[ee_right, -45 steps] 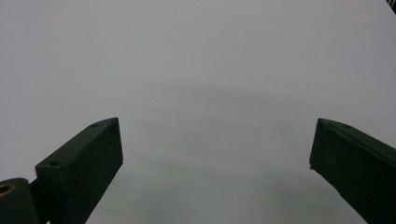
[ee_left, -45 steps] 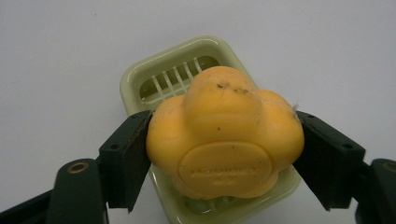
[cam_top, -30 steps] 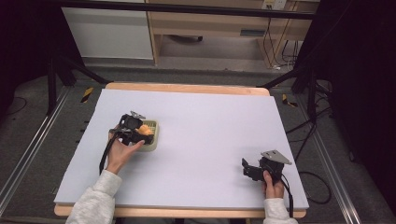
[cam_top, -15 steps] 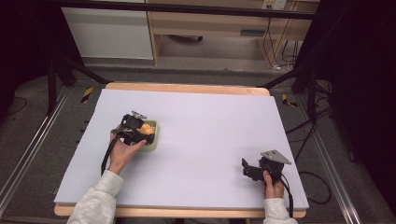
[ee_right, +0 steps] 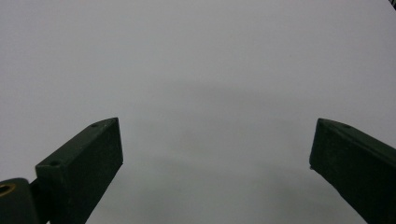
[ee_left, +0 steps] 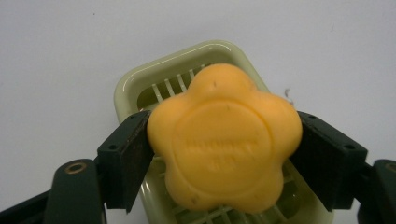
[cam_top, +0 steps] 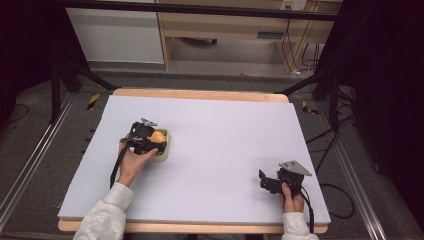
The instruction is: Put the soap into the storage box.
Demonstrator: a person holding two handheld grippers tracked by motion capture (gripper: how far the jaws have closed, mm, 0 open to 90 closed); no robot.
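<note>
The left claw [ee_left: 224, 149], jaws just easing apart, brackets a yellow flower-shaped soap [ee_left: 223, 140] over its green dish [ee_left: 140, 79] on the bench [cam_top: 225, 130]; the right claw [cam_top: 264, 183] rests spread, well apart.

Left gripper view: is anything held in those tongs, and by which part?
The flower-shaped yellow soap sits between the left tongs, their pads at its two opposite sides, over the pale green soap dish. The jaws have just been opening, so a firm grip cannot be confirmed.
</note>
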